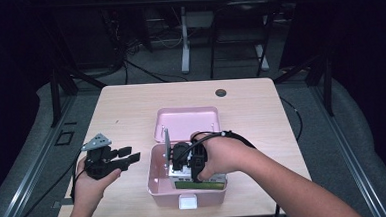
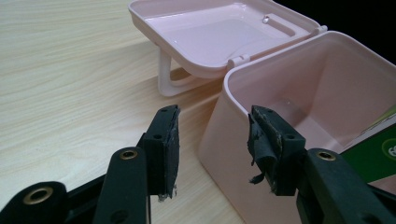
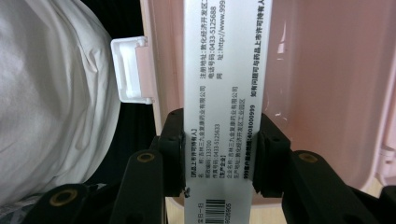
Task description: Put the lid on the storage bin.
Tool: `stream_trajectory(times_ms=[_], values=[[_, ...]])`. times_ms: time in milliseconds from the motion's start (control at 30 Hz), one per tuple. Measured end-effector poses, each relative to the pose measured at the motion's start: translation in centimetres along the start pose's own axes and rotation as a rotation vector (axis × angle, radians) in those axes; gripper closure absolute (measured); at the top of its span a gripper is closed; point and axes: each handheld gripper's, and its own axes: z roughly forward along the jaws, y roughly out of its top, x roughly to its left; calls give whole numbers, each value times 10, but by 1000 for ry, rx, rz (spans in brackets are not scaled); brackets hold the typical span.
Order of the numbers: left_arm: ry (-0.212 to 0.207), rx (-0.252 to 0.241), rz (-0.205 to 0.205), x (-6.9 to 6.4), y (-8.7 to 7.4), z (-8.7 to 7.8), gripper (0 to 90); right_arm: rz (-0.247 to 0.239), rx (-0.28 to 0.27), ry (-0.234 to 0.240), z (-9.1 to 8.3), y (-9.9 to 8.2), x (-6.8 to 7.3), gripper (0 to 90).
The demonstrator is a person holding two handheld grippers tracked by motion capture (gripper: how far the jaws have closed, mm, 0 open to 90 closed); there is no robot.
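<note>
A pink plastic box (image 1: 156,183) stands open near the table's front edge, its lid (image 1: 187,123) lying back behind it. My right gripper (image 1: 185,164) points down into the box, shut on a white and green medicine carton (image 1: 200,184). In the right gripper view both pads press the narrow printed side of the carton (image 3: 224,70), with my right gripper (image 3: 219,154) just above the pink box wall (image 3: 322,70). My left gripper (image 1: 131,154) hovers left of the box, open and holding nothing. In the left gripper view my left gripper (image 2: 212,149) faces the box's corner (image 2: 224,140); the lid (image 2: 210,28) and a green edge of the carton (image 2: 373,158) show.
The box's white latch (image 1: 188,201) hangs over the front wall and shows beside the carton as the latch (image 3: 133,70). A white garment (image 3: 56,93) lies past the table edge. Bare wooden tabletop (image 1: 126,112) stretches left of and behind the box. A dark cable hole (image 1: 220,92) sits at the back.
</note>
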Motion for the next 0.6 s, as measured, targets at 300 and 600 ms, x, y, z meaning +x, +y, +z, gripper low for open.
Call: stream_trajectory(times_ms=[300, 600], values=[[-14, -12, 20, -7, 2, 0, 542, -15, 17, 1, 12, -2, 0, 615], [-36, -2, 49, -16, 3, 5, 546, -32, 15, 13, 21, -5, 1, 615]])
